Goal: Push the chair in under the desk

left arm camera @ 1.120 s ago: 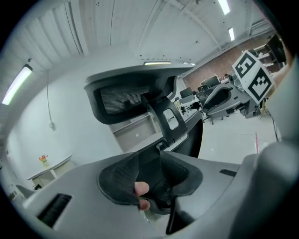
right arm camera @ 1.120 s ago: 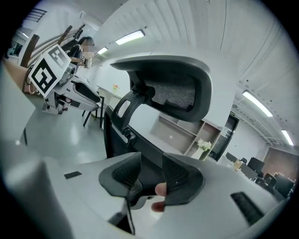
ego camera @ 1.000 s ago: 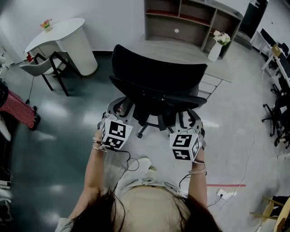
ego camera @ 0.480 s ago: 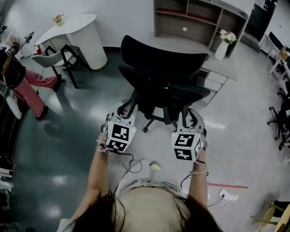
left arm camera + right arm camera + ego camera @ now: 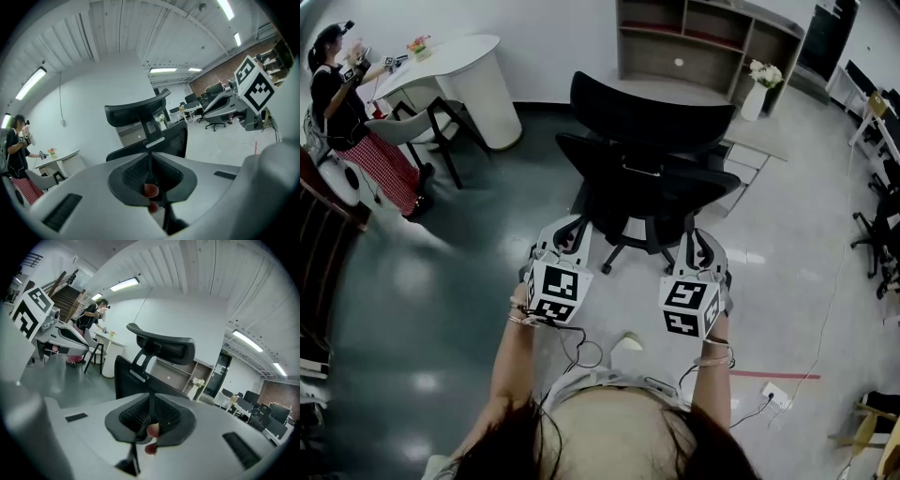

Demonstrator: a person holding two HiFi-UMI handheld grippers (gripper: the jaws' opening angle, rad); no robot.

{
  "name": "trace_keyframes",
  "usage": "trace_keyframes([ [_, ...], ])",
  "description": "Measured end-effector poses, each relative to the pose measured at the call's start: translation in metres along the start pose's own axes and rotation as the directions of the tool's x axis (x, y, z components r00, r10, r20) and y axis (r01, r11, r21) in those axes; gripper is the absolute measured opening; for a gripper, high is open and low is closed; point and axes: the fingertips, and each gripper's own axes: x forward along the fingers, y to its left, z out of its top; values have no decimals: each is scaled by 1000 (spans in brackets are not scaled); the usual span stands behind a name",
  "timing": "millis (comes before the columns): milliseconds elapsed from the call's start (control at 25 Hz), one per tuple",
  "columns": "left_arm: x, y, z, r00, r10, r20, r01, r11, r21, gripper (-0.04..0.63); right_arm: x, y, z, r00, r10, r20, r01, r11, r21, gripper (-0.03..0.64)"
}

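Note:
The black office chair stands with its back to me and faces the desk at the upper right. My left gripper is behind the left side of the chair's back and my right gripper behind the right side; both stand a little apart from it. In the left gripper view the jaws meet with nothing between them, and the chair rises beyond. The right gripper looks the same, with the chair ahead. Both pairs of jaws have just been closing.
A white rounded table and a grey chair stand at the upper left, with a person in red checked trousers beside them. A shelf unit and a flower vase are behind the desk. More office chairs line the right edge.
Both pairs of jaws have closed. The view has shifted forward towards the desk, the chair still just ahead of the grippers. A person has come into view at the far left.

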Motion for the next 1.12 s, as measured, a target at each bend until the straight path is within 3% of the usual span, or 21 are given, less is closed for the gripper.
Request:
trace_keyframes([
  [400,-56,-8,-9,999,-43,22,44,998,-35,21,-54,30,9,999,-45,16,45,999,9,40],
  [680,-94,-21,-14,998,-41,49,45,995,-88,14,-95,42,11,997,-66,51,67,998,-17,35],
  [1120,-154,-47,-21,999,-10,47,15,994,-107,14,-150,62,7,995,-51,87,54,998,-33,31],
])
